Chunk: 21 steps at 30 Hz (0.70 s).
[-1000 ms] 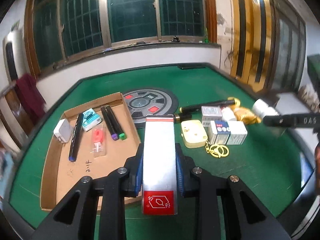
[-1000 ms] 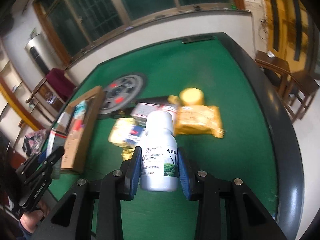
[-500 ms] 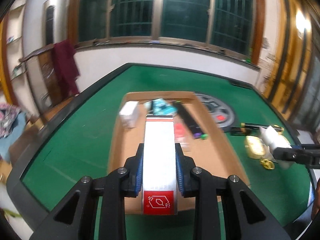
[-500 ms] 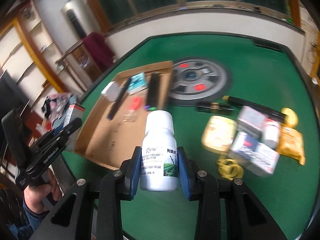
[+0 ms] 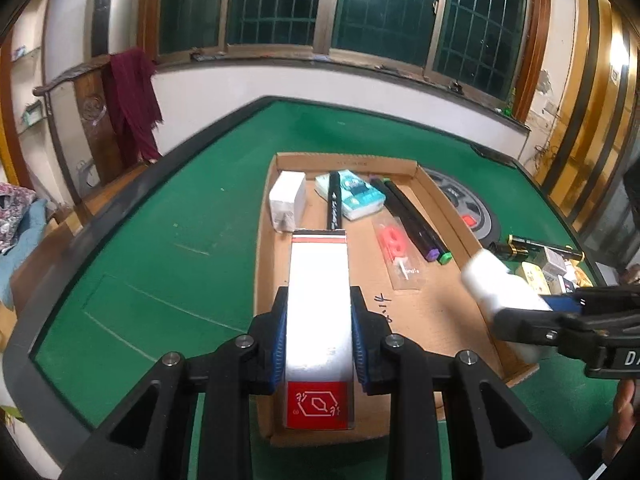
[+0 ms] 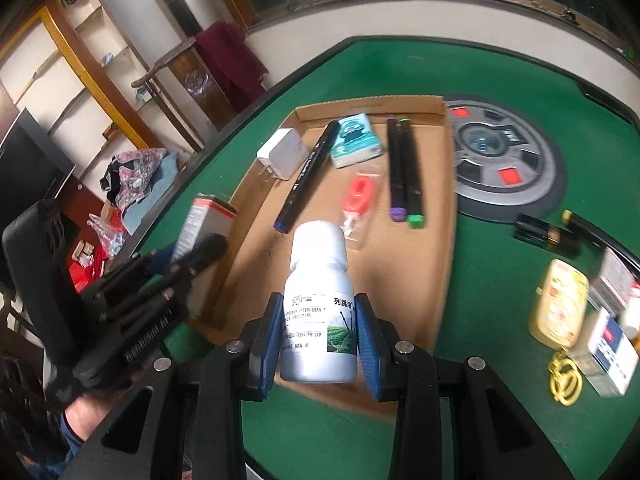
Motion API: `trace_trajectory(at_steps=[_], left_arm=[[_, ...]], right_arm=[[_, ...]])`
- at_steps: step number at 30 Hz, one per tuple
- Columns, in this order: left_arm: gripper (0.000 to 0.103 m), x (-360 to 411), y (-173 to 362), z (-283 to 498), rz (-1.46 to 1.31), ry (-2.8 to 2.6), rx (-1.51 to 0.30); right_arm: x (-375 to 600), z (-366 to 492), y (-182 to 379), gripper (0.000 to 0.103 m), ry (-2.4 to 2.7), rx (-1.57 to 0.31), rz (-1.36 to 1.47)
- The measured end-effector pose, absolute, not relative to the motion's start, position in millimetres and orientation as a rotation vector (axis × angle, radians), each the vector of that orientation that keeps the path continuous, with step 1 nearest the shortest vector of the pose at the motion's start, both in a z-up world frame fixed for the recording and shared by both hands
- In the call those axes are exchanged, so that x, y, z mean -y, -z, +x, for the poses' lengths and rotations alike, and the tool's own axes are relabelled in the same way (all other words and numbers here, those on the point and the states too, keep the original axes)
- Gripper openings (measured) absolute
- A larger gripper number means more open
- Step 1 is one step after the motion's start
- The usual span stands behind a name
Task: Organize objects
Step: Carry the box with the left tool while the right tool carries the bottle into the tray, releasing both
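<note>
My left gripper [image 5: 319,338] is shut on a long white box with a red end [image 5: 319,312], held over the near left part of a shallow cardboard tray [image 5: 440,312]. My right gripper [image 6: 318,338] is shut on a white plastic bottle with a green label [image 6: 318,312], hovering over the tray's near edge [image 6: 400,264]. In the tray lie a white charger [image 6: 280,154], a black marker [image 6: 308,176], a teal tissue pack [image 6: 356,140], a red item in a clear packet [image 6: 360,200] and two black pens [image 6: 404,170]. Each gripper shows in the other's view, the left gripper [image 6: 160,280] and the right gripper [image 5: 560,320].
The green table [image 5: 180,240] has a raised dark rim. A round grey dial plate [image 6: 504,160] lies right of the tray. Further right are black tubes [image 6: 548,234], a yellow case with key rings [image 6: 558,308] and small boxes [image 6: 608,344]. A chair with a red cloth [image 5: 132,100] stands beyond the table.
Both grippers have swung left with their loads, from over the loose items to over the cardboard tray. The tray now fills the middle of both views.
</note>
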State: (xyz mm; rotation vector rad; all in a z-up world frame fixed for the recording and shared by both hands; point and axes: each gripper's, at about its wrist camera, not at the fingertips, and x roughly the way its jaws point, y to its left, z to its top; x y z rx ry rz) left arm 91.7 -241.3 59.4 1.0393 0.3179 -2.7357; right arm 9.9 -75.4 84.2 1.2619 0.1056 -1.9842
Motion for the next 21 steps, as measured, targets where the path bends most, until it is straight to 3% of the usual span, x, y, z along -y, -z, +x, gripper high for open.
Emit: trace_trajectory(at_steps=[21], left_arm=[[0.027,258.6,-34.6,51.5,1.253,2.668,-0.362]], right_arm=[[151.5,-48.6,-44.4,0.039,1.942,-0.040,1.443]])
